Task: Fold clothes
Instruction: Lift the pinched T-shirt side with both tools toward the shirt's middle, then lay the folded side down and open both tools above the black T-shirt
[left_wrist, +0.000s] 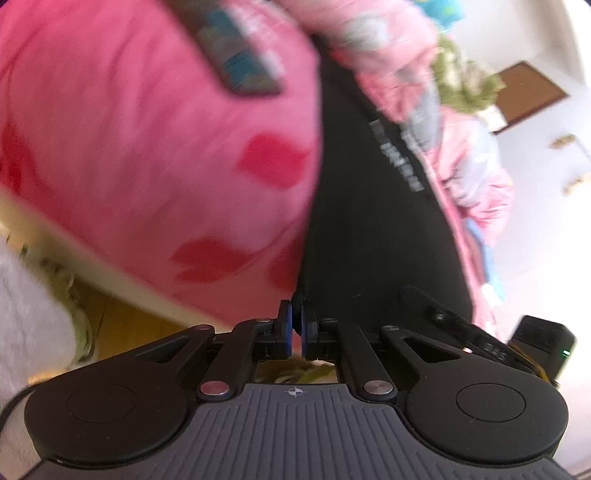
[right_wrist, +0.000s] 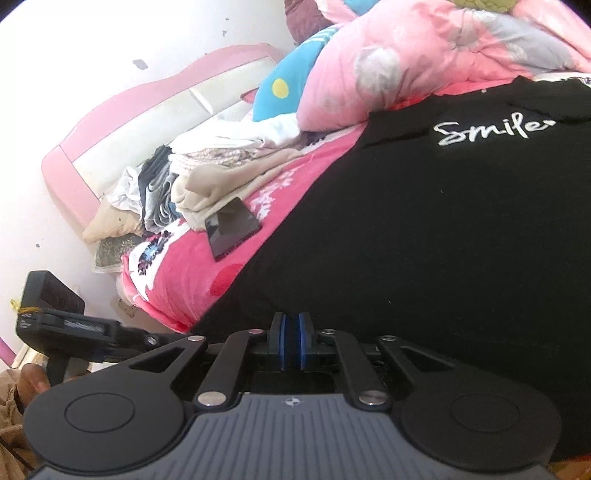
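On a bed (right_wrist: 173, 291) covered by a pink blanket (left_wrist: 129, 147), a black T-shirt (right_wrist: 424, 240) with white "Smile" lettering (right_wrist: 491, 129) is lying spread out, its near hem running along the bed's edge, as two hand-held grippers are working that edge. The left hand-held gripper (left_wrist: 296, 325) is pinching a small tuck of the black cloth at one corner, its blue pads (left_wrist: 286, 332) pressed together on it. The right hand-held gripper (right_wrist: 291, 343) is standing with its jaws nearly together at the hem; dark cloth is filling the narrow gap between the pads, though whether it is being pressed or merely lying there cannot be told.

The step in hand appears to be taking hold of the near hem at both ends, ready to carry it over toward the lettering. Doing it well is probably calling for a firm bite on both layers at each corner, so the back panel is not trailing behind. The two hands are best lifting together and level, keeping the hem taut between them, so the fold is landing straight and not skewed.

A phone (right_wrist: 231, 229) is lying on the blanket just beside the shirt's edge, near a stack of folded clothes (right_wrist: 207, 173); a pink quilt (right_wrist: 424, 66) is crowding the shirt's far side and could catch the cloth as it is coming over.
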